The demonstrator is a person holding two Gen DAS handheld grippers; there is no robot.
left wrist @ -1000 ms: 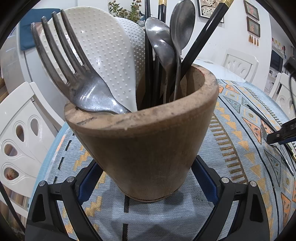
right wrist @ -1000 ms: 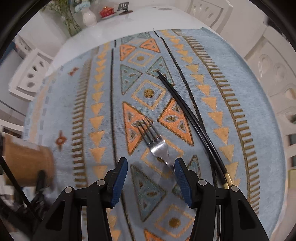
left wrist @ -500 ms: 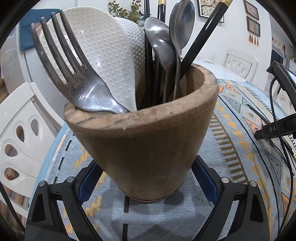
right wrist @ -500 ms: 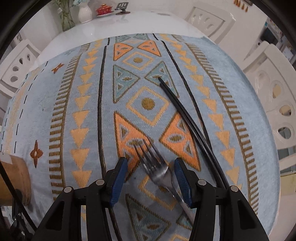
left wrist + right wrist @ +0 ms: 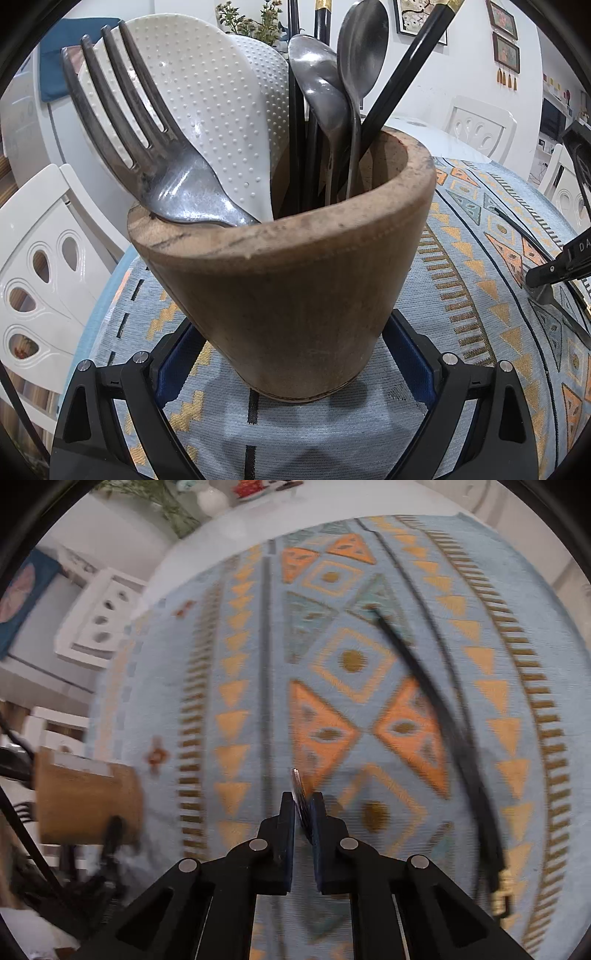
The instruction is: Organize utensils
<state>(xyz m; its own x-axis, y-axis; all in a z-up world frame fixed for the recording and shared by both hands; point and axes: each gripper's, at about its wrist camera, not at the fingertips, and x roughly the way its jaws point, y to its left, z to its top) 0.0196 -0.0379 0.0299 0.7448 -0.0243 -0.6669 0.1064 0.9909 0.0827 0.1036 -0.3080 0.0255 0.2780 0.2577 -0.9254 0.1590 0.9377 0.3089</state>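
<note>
on the patterned cloth [image 5: 258,657] of the counter, the right hand-held gripper [image 5: 303,812] has just clenched on a metal fork [image 5: 298,786], its blue pads pinching it edge-on. a black chopstick pair [image 5: 443,716] lies just beside. the left hand-held gripper [image 5: 291,354] clasps the wooden utensil cup [image 5: 295,288], which holds a fork, spoons, chopsticks and a white paddle.

Both tools are matte black plastic. The left claw [image 5: 295,354] has broad angular arms with round silver screws at the joints and blue pads [image 5: 173,365] inside. The right claw [image 5: 303,812] matches: black arms, silver screws, dark blue pads [image 5: 318,834].
</note>
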